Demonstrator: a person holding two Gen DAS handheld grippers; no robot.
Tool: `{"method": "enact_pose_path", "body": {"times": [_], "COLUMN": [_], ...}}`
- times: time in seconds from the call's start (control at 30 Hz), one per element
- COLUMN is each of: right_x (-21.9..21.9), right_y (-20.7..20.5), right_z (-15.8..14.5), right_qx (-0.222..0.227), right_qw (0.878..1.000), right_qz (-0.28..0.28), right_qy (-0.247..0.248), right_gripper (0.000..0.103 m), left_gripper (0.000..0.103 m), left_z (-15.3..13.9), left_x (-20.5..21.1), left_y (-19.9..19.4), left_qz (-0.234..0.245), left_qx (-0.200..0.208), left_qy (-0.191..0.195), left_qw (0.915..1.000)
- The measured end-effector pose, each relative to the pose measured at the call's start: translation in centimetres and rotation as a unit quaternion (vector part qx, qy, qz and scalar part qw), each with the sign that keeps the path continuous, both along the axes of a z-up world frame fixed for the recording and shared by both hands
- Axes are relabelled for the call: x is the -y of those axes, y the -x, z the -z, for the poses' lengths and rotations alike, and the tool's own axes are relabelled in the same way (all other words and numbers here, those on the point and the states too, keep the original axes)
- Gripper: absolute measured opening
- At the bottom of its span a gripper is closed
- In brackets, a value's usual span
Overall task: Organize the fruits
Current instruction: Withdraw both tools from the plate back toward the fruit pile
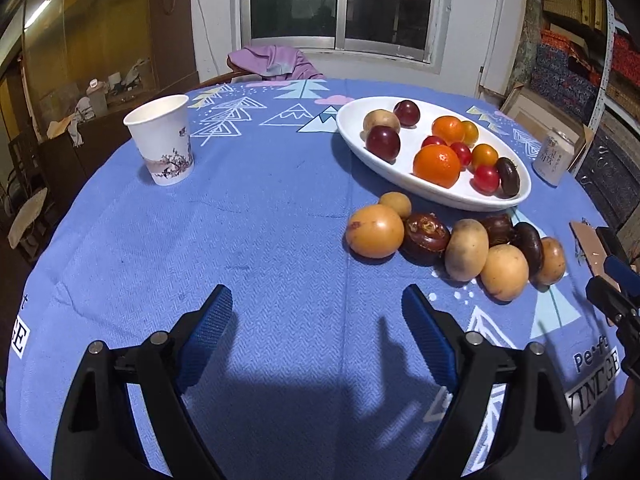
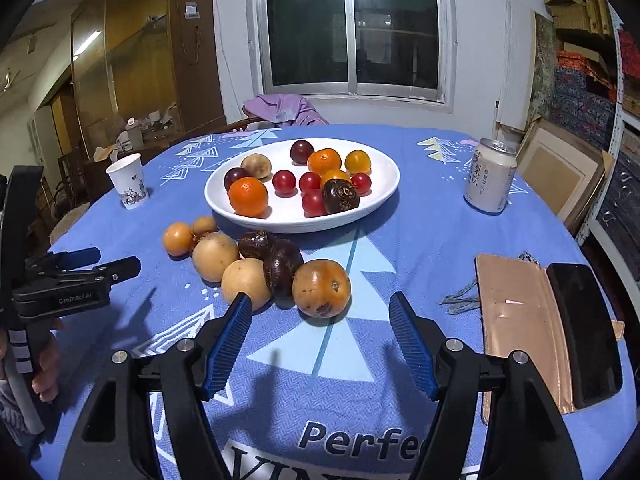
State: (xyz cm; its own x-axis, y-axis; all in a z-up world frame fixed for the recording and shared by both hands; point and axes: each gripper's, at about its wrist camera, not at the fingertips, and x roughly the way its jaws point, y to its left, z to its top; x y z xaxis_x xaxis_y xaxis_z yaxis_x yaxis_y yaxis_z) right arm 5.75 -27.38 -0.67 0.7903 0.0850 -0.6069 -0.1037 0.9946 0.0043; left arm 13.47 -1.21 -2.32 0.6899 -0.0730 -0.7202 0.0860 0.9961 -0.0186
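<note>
- Left hand-held gripper [image 1: 316,320] is hovering with jaws spread, nothing between them, over bare blue cloth on the surface [image 1: 260,220].
- Right hand-held gripper [image 2: 320,328] is likewise standing empty and wide.
- Loose fruits [image 2: 256,264] are lying just before the white plate [image 2: 384,196], which is holding more fruit mid-surface.

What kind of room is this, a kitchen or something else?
Probably a lived-in home room doubling as storage, not clearly a kitchen: a round table with a plate of fruit, a window, and shelves stacked with boxes.
</note>
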Motion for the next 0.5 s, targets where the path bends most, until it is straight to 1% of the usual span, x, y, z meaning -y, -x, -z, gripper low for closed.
{"method": "enact_pose_path", "body": {"times": [0.1,0.23,0.33,0.5], "right_x": [0.11,0.71,0.91,0.83], "right_y": [-0.17,-0.37,-0.51,-0.63], "right_z": [0.04,-0.07,0.06,0.26], "right_qx": [-0.002,-0.002,-0.009,-0.013], "right_qw": [1.000,1.000,1.000,1.000], "right_qz": [-0.002,0.004,0.005,0.004], "right_qy": [-0.001,-0.015,-0.024,-0.022], "right_gripper": [0.072,0.076,0.076,0.076], "left_gripper": [0.085,0.085,0.085,0.085], "left_z": [-0.05,-0.12,-0.29,-0.20], "left_x": [0.08,0.23,0.36,0.28], "left_y": [-0.34,-0.60,-0.43,-0.55], "left_qz": [0.000,-0.001,0.000,-0.002], "left_qx": [0.005,0.006,0.013,0.012], "left_qy": [-0.007,-0.012,-0.017,-0.019], "left_qw": [1.0000,0.9999,0.9998,0.9997]}}
